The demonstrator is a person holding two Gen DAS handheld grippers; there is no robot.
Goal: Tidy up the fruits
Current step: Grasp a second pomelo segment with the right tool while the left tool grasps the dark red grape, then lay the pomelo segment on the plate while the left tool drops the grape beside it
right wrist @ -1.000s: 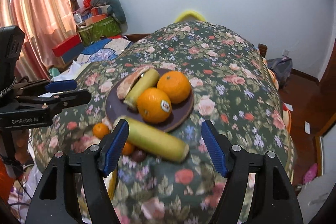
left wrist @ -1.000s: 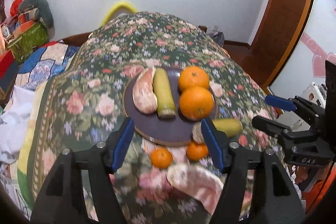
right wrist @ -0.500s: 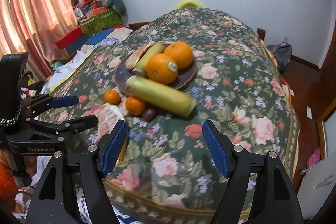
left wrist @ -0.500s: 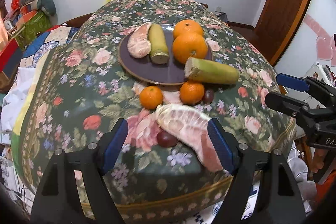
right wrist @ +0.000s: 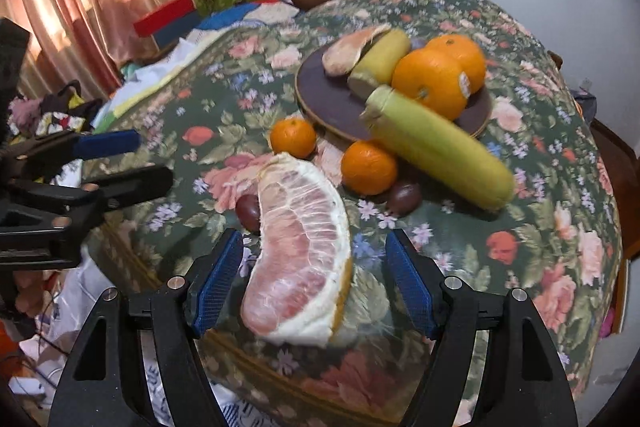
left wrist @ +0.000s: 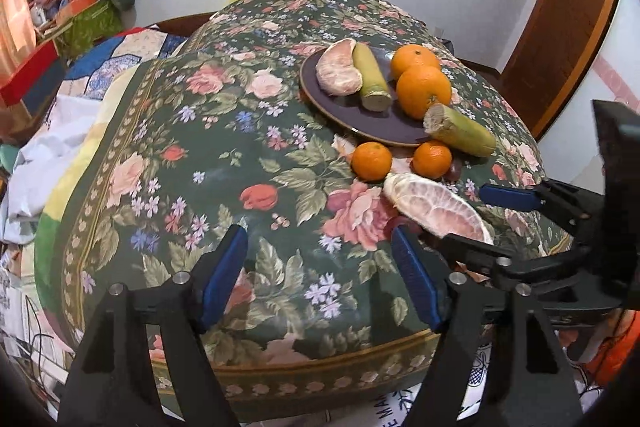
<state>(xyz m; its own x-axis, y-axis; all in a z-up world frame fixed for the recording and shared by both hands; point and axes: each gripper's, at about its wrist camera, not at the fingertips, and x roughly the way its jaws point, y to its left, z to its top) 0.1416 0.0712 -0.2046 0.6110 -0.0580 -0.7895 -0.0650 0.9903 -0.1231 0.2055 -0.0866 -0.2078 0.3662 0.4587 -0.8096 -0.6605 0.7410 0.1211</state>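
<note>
We've got the right tongs (right wrist: 314,281) spread wide around the big pomelo wedge (right wrist: 300,255) near the front edge of the surface (right wrist: 552,211), pads on either side but not touching it yet. Left tongs (left wrist: 320,275) are released too, hovering over bare flowery cloth with nothing in them. Behind the wedge sit two small tangerines (right wrist: 293,138) and a green sugarcane piece (right wrist: 436,151) leaning on the dark plate (right wrist: 332,103), which holds two oranges (right wrist: 432,83), another wedge and another cane.
</note>
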